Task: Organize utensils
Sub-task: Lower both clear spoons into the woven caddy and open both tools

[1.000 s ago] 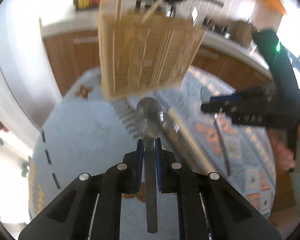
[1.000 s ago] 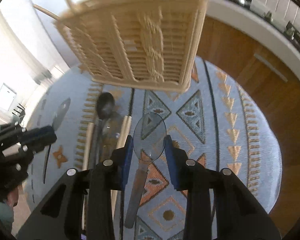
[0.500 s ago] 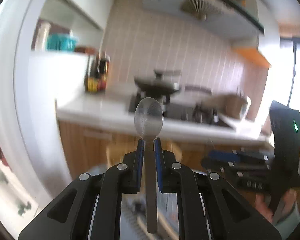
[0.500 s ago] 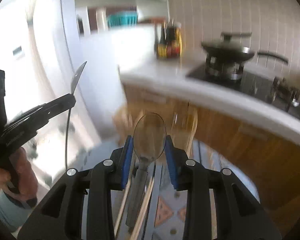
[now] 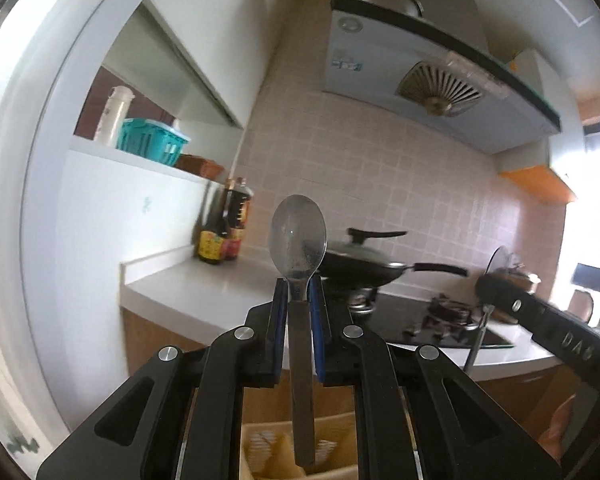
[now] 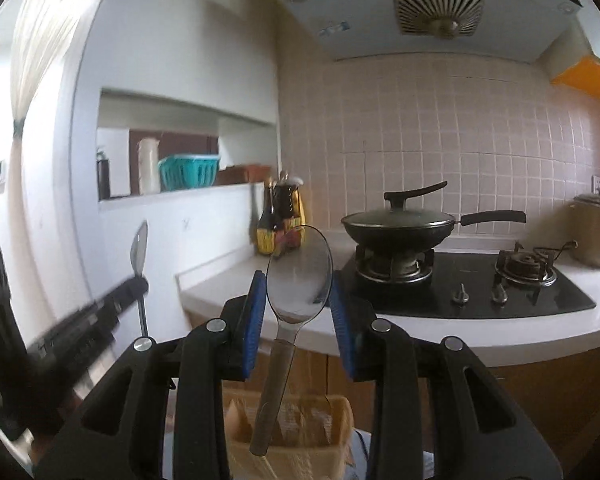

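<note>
kitchen counter (image 6: 480,344) | left gripper (image 5: 299,292) clamps spoon (image 5: 299,236) | right gripper (image 6: 299,300) clamps ladle (image 6: 300,276)

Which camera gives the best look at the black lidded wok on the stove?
The right wrist view: the black lidded wok sits whole and unobstructed on its burner, both handles visible. In the left wrist view the wok is partly hidden behind the metal spoon.
</note>
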### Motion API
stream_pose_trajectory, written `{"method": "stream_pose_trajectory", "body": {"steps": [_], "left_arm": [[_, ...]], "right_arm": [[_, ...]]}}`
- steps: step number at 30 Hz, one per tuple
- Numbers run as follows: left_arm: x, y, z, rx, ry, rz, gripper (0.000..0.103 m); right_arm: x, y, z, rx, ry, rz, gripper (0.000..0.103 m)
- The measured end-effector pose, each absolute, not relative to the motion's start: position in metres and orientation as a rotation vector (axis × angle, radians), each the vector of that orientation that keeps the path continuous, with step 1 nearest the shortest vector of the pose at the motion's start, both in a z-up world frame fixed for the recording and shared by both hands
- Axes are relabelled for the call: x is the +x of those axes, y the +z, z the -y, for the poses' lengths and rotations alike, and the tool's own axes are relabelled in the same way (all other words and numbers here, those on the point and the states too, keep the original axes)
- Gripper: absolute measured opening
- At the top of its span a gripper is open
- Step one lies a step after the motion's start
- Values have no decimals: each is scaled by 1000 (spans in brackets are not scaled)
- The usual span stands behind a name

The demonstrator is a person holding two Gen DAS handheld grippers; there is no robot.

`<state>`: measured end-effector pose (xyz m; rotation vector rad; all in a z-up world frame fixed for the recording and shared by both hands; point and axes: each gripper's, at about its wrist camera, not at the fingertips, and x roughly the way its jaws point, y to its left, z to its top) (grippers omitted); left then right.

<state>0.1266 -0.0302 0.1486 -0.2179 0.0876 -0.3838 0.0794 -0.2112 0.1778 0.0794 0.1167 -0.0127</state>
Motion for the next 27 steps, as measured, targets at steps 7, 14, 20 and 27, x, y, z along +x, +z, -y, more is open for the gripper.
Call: {"method": "stream_pose_trajectory", "body": {"steps": [7,14,20,27], "left_arm": [[159,114,28,-226,-389,-127,9],[171,94,25,-240,-403,-154,9],[172,82,24,-245,-418,-182,10],[160,77,20,-238,-434,-201,15]], "right_arm": [[124,131,213,128,-18,-179,29],[141,103,210,114,-14,-217,29],[135,93,207,98,20,-222,29],[122,93,206,83,71,-239,30]]}}
